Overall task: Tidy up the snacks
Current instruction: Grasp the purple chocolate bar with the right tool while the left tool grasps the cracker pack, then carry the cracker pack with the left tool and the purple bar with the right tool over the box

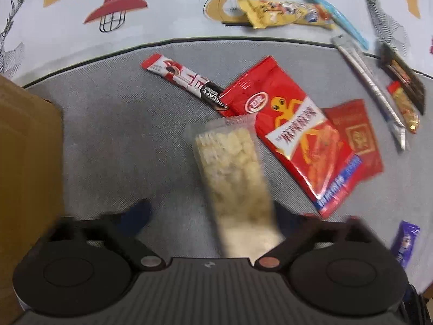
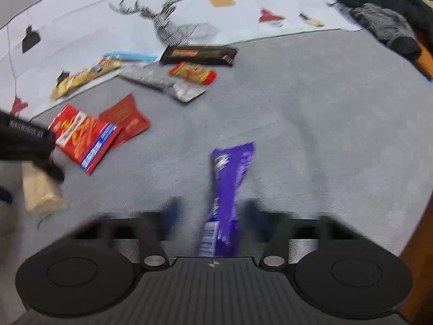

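In the left wrist view a clear pack of pale puffed-rice bar [image 1: 235,178] lies between the wide-apart fingers of my left gripper [image 1: 213,216], nearer the right finger; the jaws are open. In the right wrist view a purple snack wrapper [image 2: 226,189] lies between the spread fingers of my right gripper [image 2: 213,214], untouched on both sides. A large red snack bag [image 1: 292,138] lies on the grey mat [image 1: 121,124], also seen in the right wrist view [image 2: 84,138]. The rice bar [image 2: 38,187] and left gripper body show at the right view's left edge.
A brown cardboard box [image 1: 27,162] stands at the left. A red-and-white coffee stick [image 1: 184,81], a dark red packet [image 1: 354,135], a silver stick [image 1: 370,89], a yellow bag [image 1: 281,12], a blue stick [image 1: 338,13] and a black bar [image 2: 200,54] lie scattered. Dark clothing [image 2: 387,8] lies far right.
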The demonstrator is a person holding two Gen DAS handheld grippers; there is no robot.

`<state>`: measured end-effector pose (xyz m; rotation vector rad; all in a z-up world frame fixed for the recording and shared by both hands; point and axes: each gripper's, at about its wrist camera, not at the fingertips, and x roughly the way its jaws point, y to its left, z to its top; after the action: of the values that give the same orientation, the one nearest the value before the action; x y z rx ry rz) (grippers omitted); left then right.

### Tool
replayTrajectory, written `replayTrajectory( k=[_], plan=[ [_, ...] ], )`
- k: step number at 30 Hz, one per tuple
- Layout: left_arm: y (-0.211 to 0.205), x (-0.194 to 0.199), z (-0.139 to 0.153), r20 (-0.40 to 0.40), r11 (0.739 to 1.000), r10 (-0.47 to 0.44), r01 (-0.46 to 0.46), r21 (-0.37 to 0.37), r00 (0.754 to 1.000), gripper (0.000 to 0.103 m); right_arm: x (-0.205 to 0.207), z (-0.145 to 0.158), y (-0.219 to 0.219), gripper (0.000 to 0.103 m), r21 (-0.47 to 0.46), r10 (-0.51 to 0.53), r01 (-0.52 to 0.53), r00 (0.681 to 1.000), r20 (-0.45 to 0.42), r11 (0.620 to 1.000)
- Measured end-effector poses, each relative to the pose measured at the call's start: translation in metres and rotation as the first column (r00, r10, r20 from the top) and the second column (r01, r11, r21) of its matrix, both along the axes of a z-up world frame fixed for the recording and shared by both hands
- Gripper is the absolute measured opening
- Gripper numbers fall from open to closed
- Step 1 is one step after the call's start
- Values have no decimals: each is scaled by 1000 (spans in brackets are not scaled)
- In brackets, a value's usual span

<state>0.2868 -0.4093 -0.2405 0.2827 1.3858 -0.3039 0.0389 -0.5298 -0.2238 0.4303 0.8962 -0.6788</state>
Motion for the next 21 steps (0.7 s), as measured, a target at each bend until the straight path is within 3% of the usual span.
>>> replayTrajectory(
  k=[1,3,6,13,17,21],
  plan=[
    [3,-3,7,14,1000,1,0,-16,1000,39,-3,1,-4,20,27,-12,11,1000,11,1000],
    [12,-10,16,23,1000,2,-1,-20,1000,40,-7,6,-5,19,44,-24,23,1000,20,999],
    [30,-31,38,40,995,-40,43,-88,998,40,-17,26,6,19,17,-13,12,998,57,1000],
    [87,-108,132,156,957,-92,131,-261,983,40,-53,99,59,19,5,67,-69,979,192,998],
    [139,-154,181,228,937,-75,146,-316,971,40,-76,144,101,19,-30,177,-175,949,263,984],
    [207,-189,210,276,936,-9,105,-335,961,40,-90,178,150,19,-63,287,-281,908,306,958]
  ],
)
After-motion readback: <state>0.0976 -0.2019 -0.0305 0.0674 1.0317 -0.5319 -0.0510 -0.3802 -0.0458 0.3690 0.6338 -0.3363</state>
